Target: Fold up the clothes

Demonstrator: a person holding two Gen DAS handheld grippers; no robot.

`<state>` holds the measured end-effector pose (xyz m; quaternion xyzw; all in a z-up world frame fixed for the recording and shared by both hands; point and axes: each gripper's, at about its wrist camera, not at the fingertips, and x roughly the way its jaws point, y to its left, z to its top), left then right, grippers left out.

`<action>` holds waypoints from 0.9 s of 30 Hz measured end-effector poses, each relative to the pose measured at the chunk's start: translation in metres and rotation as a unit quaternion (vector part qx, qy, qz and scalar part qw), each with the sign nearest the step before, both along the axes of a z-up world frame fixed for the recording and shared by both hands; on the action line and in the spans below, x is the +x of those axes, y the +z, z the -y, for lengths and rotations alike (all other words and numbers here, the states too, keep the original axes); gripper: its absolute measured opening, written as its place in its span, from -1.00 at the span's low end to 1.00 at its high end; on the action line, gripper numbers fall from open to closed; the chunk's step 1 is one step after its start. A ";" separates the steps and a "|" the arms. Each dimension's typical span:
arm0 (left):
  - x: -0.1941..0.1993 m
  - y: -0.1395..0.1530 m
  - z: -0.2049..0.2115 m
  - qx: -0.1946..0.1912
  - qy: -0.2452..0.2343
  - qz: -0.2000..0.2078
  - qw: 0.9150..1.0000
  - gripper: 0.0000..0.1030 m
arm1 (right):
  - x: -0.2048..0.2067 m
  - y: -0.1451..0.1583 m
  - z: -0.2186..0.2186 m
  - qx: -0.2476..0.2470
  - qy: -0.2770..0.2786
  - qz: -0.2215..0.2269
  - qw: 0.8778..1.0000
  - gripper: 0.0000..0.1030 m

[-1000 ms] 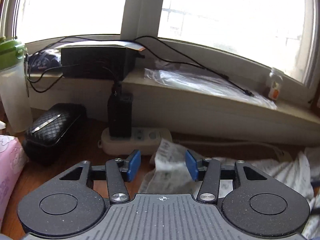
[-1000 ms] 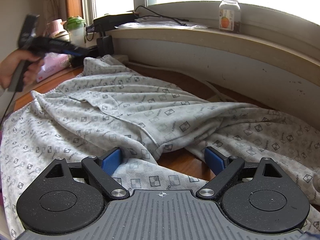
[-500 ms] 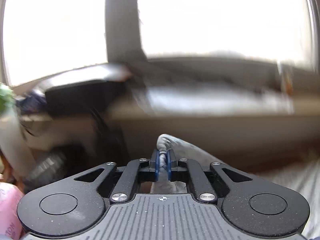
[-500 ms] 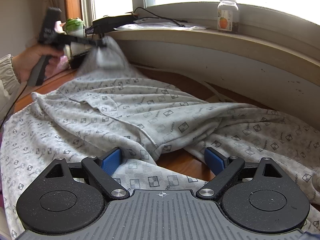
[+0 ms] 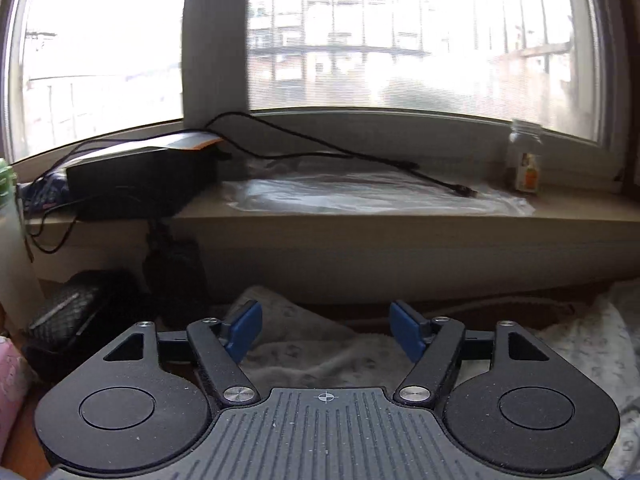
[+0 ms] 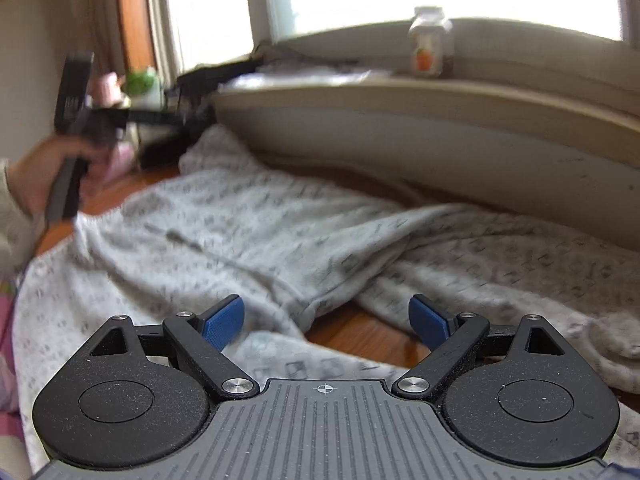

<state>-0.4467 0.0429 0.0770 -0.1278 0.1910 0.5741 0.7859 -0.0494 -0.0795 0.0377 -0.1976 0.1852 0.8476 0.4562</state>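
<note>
The garment [image 5: 304, 344] is no longer pinched: the left gripper [image 5: 326, 330] is spread above it; the right gripper [image 6: 326, 322] is likewise held spread.

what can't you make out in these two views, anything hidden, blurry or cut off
- Left wrist view: the garment is mostly hidden below the left gripper body; its full shape is not shown.
- Left wrist view: the jar label is too small to read.
- Right wrist view: motion blur smears the garment's print and the hand.
- Right wrist view: the garment's near edge is hidden under the right gripper.
</note>
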 end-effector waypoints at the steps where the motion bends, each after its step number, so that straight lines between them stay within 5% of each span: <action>1: 0.014 -0.002 0.004 -0.002 -0.018 -0.002 1.000 0.44 | 0.007 0.005 0.002 0.008 -0.011 0.005 1.000 0.70; 6: 0.090 -0.013 0.020 -0.011 -0.108 -0.011 0.994 0.49 | 0.064 0.029 0.012 0.039 -0.064 0.049 0.996 0.36; 13: 0.191 -0.020 0.038 -0.017 -0.194 -0.014 0.981 0.49 | 0.177 0.017 0.024 0.012 -0.162 0.074 0.984 0.37; 16: 0.221 -0.020 0.041 -0.016 -0.215 -0.019 0.976 0.29 | 0.215 0.006 0.031 0.002 -0.192 0.083 0.978 0.37; 20: 0.247 -0.021 0.041 -0.017 -0.234 -0.048 0.971 -0.28 | 0.234 -0.007 0.035 -0.014 -0.206 0.072 0.976 0.37; 27: 0.286 -0.033 0.027 -0.023 -0.245 -0.078 0.966 -0.21 | 0.254 -0.022 0.041 -0.031 -0.217 0.055 0.974 0.45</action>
